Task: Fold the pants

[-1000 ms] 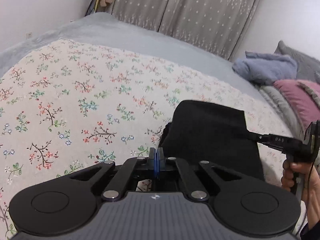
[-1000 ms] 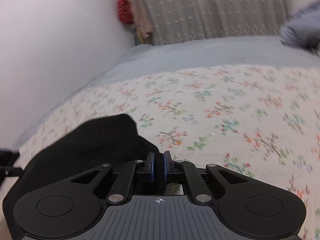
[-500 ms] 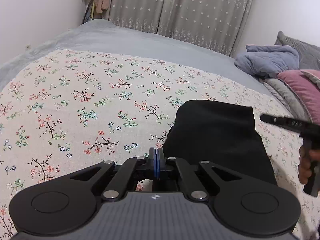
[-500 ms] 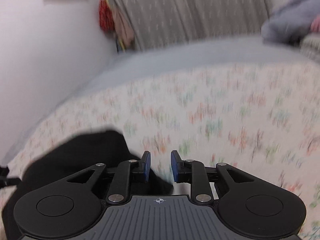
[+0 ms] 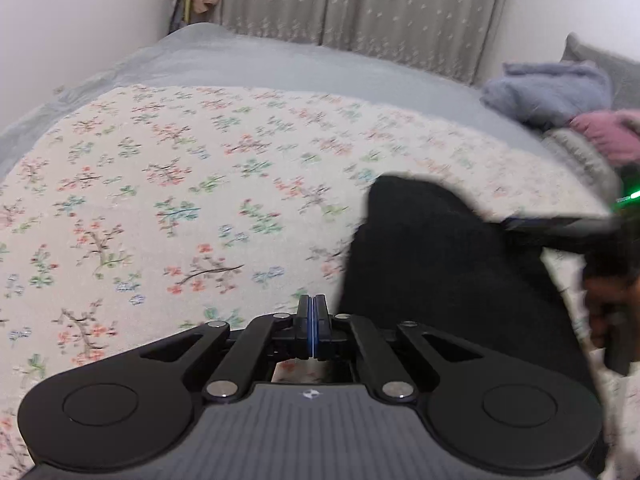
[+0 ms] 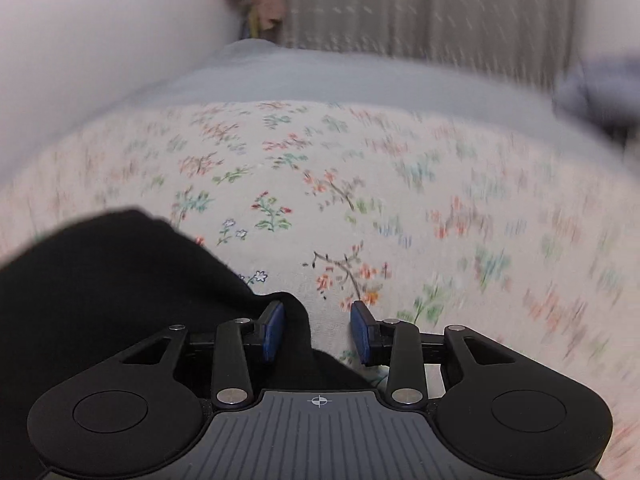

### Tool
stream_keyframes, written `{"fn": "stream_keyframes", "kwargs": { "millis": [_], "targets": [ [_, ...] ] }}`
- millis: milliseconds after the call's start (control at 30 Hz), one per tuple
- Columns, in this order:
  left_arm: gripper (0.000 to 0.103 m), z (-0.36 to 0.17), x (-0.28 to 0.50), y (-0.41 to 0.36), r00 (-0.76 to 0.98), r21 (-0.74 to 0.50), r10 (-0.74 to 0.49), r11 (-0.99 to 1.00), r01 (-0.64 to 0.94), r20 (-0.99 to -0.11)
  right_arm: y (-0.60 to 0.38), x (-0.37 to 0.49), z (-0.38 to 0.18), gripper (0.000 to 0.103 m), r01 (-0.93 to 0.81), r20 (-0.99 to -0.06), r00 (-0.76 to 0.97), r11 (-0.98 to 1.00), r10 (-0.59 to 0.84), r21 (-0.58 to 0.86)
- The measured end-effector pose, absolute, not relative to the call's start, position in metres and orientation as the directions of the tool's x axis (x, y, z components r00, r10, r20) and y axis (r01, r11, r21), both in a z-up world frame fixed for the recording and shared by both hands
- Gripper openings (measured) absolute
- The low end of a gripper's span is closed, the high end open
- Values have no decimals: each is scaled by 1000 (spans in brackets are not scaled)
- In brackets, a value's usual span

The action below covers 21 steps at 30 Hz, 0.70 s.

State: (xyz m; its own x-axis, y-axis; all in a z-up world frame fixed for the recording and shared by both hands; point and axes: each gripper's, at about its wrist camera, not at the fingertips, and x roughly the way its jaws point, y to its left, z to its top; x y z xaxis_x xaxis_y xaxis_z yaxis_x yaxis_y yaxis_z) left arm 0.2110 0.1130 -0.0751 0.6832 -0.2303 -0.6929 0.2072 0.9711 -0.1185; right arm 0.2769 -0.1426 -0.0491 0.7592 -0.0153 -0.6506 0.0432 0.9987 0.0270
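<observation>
Although both views are blurred by motion, one pair of black pants point(image 5: 440, 264) can be made out, folded into a compact block on a floral bedspread point(image 5: 180, 208). No brand, label or readable writing shows on anything; each gripper body carries only a small pale emblem.

Two grippers appear. In the left wrist view, the left gripper point(image 5: 313, 328) sits just left of the pants, its two blue-padded fingers pressed flat together with nothing visible between them. The right gripper point(image 5: 560, 226) comes in at the pants' right edge as a dark blurred bar with a green light.

In the right wrist view, the right gripper point(image 6: 318, 334) has its two fingers spread wide, and a fold of the pants point(image 6: 120, 288) lies between them against the left pad, not clamped.

Seen from the left gripper, the block's long axis runs away from the camera towards the grey curtain point(image 5: 360, 12). Beyond the pants' right side lies a heap of bedding point(image 5: 560, 96), with lilac, pink and grey pieces.
</observation>
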Motion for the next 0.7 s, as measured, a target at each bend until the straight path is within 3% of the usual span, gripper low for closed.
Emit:
{"fn": "stream_keyframes", "kwargs": {
  "millis": [200, 400, 500, 700],
  "targets": [
    [29, -66, 208, 136, 707, -195, -229, 972, 130, -670, -158, 203, -7, 39, 74, -513, 856, 969, 59, 235],
    [36, -27, 173, 109, 771, -214, -347, 938, 274, -534, -125, 137, -20, 39, -27, -510, 837, 946, 198, 324],
    [44, -27, 163, 77, 748, -182, -403, 914, 363, -527, -96, 137, -45, 40, -48, -570, 799, 964, 193, 260],
    [49, -52, 184, 45, 725, -84, -329, 932, 353, -605, -74, 133, -46, 42, 14, -594, 798, 983, 99, 181]
  ]
}}
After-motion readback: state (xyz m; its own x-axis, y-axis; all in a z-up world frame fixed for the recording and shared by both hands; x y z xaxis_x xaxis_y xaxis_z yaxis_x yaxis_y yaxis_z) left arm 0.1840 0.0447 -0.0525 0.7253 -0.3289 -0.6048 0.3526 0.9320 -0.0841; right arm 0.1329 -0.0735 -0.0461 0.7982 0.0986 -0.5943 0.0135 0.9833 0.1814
